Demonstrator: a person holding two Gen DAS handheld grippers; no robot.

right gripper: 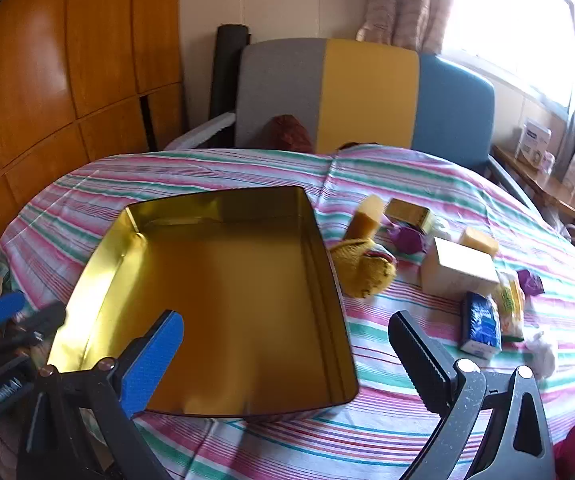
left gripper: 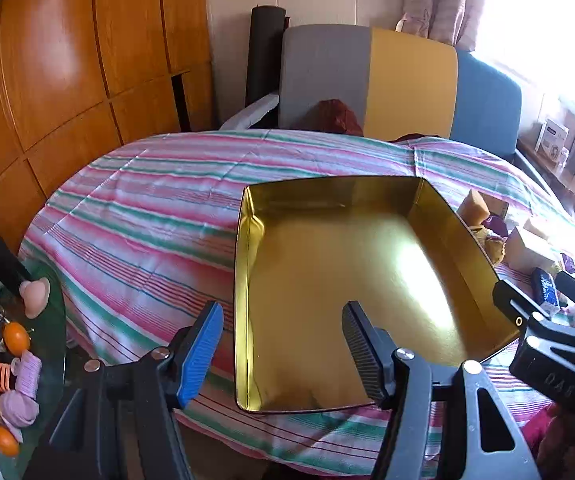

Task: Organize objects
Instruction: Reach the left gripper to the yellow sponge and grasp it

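Below both released tools point(left gripper: 283, 340) point(right gripper: 287, 356), the gold tin point(right gripper: 223, 292) lies empty.

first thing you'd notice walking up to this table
A big, empty gold tin sits open on the striped tablecloth. To its right lies a clutter of small things, among them a yellow plush toy and a blue packet. Both grippers hang open near the tin.
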